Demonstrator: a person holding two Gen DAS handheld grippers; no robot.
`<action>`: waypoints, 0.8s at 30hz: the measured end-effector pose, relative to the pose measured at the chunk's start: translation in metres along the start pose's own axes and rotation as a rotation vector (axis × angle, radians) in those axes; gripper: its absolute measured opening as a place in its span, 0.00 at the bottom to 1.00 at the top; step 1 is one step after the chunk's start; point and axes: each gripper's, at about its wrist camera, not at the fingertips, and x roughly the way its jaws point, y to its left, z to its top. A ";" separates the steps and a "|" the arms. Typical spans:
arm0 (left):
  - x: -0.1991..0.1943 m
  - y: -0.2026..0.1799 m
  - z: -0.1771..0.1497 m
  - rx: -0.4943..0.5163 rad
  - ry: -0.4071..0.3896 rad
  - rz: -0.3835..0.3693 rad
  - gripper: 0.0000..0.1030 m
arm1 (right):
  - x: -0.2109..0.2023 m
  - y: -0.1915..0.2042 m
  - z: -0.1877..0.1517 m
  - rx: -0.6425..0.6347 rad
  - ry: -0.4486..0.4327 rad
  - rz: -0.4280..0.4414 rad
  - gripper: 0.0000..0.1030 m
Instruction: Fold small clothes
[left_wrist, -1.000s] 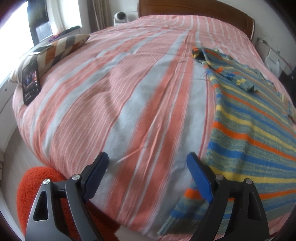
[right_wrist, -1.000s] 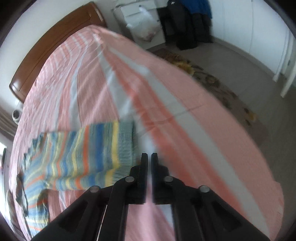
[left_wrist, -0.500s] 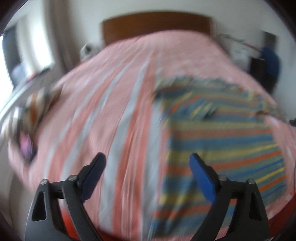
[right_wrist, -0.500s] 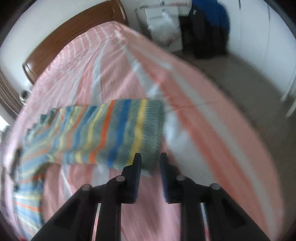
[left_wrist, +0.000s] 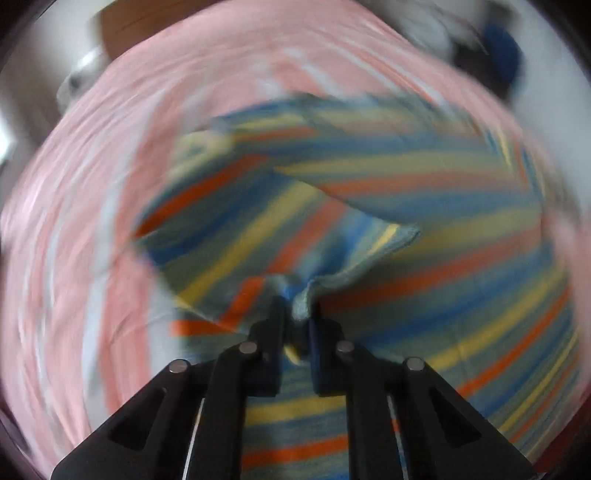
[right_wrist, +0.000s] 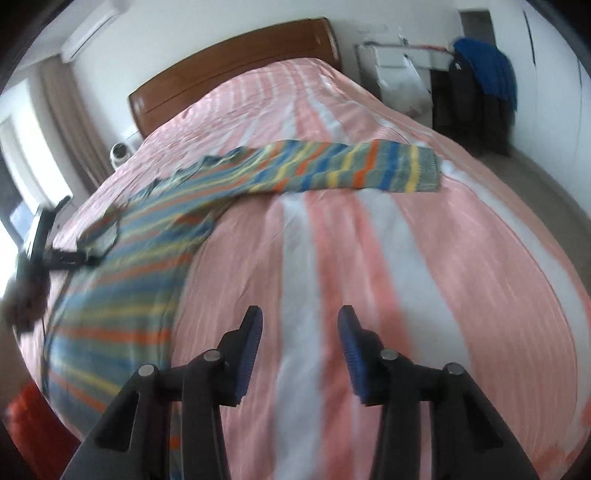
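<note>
A bed (right_wrist: 369, 258) with a wooden headboard (right_wrist: 236, 62) carries everything, its cover striped lengthwise in pink, orange and pale grey. Directly on the cover lies a striped knit sweater (right_wrist: 122, 280) (blue, yellow, orange and grey-green bands), spread over the left half in the right wrist view, one sleeve (right_wrist: 354, 170) stretched flat across the bed towards its right edge.

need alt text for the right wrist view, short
The right gripper, nothing between its opening jaws, hangs over a pink and white striped bed. A striped sweater lies across the bed, one sleeve stretched out flat. At the left edge the left gripper pinches the sweater.
</note>
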 end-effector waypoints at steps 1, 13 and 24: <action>-0.012 0.017 0.000 -0.063 -0.040 -0.009 0.10 | -0.004 0.002 -0.005 -0.014 -0.007 -0.003 0.42; -0.039 0.246 -0.056 -0.776 -0.099 0.209 0.07 | 0.010 -0.005 -0.018 -0.003 0.022 -0.022 0.42; -0.037 0.268 -0.090 -0.885 -0.112 0.203 0.04 | 0.015 -0.004 -0.023 -0.014 0.025 -0.038 0.43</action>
